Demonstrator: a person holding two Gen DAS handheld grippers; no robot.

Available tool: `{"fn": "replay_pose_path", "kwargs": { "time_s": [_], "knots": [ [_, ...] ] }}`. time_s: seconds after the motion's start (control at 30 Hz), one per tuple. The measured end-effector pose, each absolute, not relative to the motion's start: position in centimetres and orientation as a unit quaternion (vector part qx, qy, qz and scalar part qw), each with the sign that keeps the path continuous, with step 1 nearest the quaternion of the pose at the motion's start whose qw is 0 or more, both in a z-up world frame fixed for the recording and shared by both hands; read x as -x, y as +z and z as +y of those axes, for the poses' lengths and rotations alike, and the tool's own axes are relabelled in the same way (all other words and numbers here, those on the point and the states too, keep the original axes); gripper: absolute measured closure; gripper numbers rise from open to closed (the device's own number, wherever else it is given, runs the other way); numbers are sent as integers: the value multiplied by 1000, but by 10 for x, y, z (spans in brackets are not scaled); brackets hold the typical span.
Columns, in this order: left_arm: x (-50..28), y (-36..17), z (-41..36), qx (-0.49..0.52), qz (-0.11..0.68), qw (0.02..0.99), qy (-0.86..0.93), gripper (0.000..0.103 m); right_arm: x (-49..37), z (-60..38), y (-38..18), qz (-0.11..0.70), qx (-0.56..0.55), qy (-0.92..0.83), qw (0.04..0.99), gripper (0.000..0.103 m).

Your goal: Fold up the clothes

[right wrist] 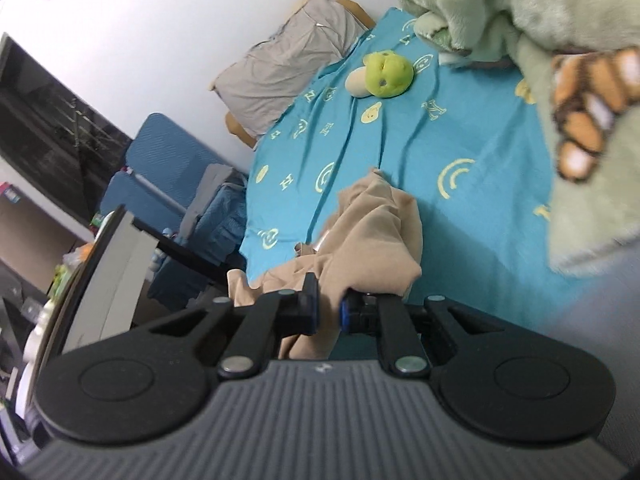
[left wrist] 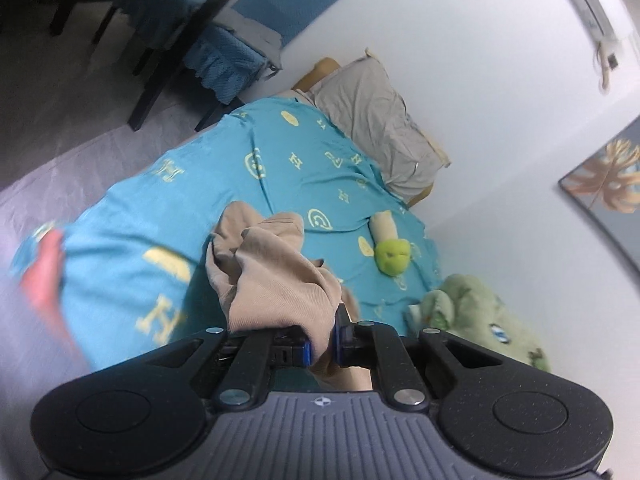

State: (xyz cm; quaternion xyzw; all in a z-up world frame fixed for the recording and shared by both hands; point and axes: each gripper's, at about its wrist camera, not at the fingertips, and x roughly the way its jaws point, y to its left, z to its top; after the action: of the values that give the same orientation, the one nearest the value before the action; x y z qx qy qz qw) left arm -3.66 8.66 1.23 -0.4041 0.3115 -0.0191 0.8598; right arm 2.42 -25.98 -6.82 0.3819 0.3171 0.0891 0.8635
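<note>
Left gripper [left wrist: 321,344] and right gripper [right wrist: 329,314] both pinch the beige garment [left wrist: 272,276].
It hangs bunched over the blue bedsheet [left wrist: 280,168].

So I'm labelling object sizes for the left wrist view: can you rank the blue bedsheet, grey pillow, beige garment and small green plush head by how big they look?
Largest to smallest as they appear:
1. blue bedsheet
2. beige garment and grey pillow: look alike; the garment is much nearer the camera, so unranked
3. small green plush head
</note>
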Motion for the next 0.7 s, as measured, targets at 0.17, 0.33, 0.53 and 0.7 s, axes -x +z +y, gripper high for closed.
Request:
{"fn": "replay_pose_path", "kwargs": {
  "time_s": [0.17,0.33,0.53,0.7],
  "knots": [
    [79,31,87,421,305,854,-18,92,-5,-264,-60,314,-406,93,853,89],
    [30,23,92,425,311,850,-4,91,-50,-256,-57,327,-400,85,852,89],
    [-83,-15,100,407,349,843,33,90,-145,-237,-74,367,-386,69,843,88],
    [-159,-69,103,365,389,845,41,90,-210,-224,-116,405,-377,47,831,88]
  ]
}}
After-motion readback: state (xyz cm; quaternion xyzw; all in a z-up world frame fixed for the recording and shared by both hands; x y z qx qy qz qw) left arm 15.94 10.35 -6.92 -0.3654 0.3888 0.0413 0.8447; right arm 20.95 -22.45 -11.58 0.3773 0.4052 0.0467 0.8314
